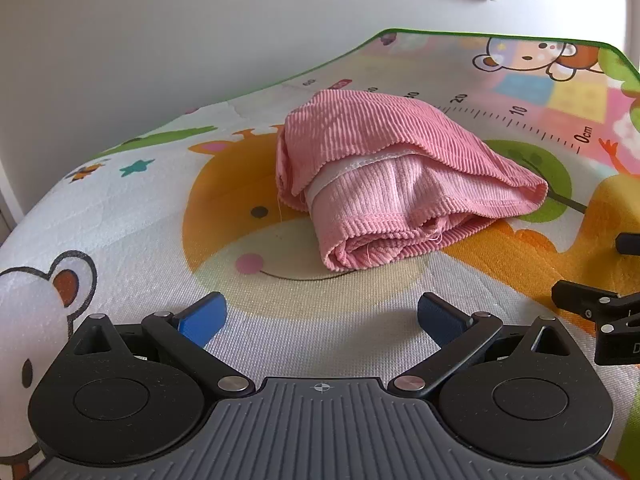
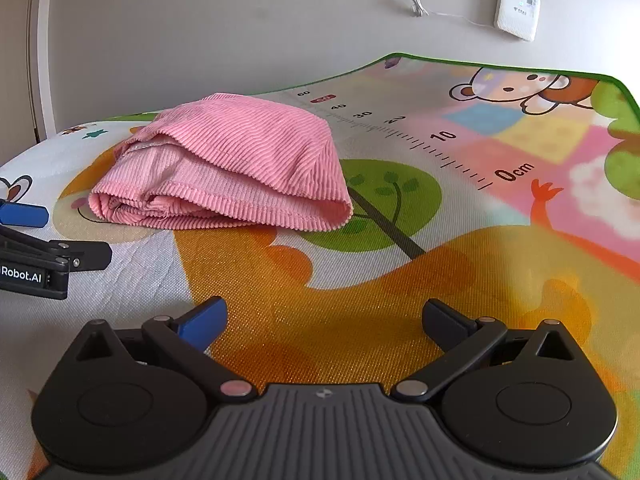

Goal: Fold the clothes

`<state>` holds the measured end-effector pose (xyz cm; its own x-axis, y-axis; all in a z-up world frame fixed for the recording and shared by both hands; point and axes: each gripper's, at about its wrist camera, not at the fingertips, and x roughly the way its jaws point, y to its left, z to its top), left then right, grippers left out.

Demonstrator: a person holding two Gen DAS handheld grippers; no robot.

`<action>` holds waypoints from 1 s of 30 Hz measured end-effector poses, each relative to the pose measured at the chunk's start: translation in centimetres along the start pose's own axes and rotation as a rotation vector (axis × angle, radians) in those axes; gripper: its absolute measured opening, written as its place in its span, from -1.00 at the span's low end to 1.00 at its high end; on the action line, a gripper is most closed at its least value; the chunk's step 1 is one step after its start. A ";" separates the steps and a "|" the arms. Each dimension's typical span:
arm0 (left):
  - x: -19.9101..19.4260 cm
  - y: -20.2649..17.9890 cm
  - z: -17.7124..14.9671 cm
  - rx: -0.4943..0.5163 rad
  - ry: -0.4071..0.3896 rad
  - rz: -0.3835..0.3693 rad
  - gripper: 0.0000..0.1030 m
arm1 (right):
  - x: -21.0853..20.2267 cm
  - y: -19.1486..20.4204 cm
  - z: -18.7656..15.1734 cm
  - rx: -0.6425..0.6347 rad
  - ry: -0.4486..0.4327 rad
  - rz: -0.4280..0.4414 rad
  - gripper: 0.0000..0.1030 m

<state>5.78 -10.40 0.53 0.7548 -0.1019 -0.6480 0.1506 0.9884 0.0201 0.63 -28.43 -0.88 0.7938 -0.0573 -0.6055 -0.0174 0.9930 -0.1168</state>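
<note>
Left tongs [image 1: 322, 316] and right tongs [image 2: 324, 322], both spread wide and empty above the cartoon play mat [image 2: 400, 300], apparently released; pink corduroy garment [image 1: 384, 176], folded into a compact bundle, at twelve o'clock from the left tongs, folding seemingly complete.

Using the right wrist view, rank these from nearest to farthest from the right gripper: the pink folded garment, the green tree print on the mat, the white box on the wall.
From the right gripper:
1. Green tree print, on the mat straight ahead.
2. Pink folded garment, ahead and left, its right corner overlapping the tree.
3. White box, high on the wall, upper right.
</note>
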 end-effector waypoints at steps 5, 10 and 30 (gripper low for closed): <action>-0.1 0.0 -0.1 -0.005 0.000 -0.001 1.00 | -0.4 0.4 0.1 0.001 0.001 0.001 1.00; -0.1 0.0 -0.1 -0.006 -0.001 -0.002 1.00 | -0.3 0.5 0.1 0.001 0.001 0.000 1.00; 0.0 0.1 0.0 0.004 -0.001 -0.002 1.00 | -0.5 0.6 0.0 0.002 0.002 0.000 1.00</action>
<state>5.78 -10.29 0.49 0.7548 -0.1042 -0.6476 0.1551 0.9876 0.0220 0.27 -27.81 -0.62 0.7927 -0.0575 -0.6069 -0.0162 0.9932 -0.1153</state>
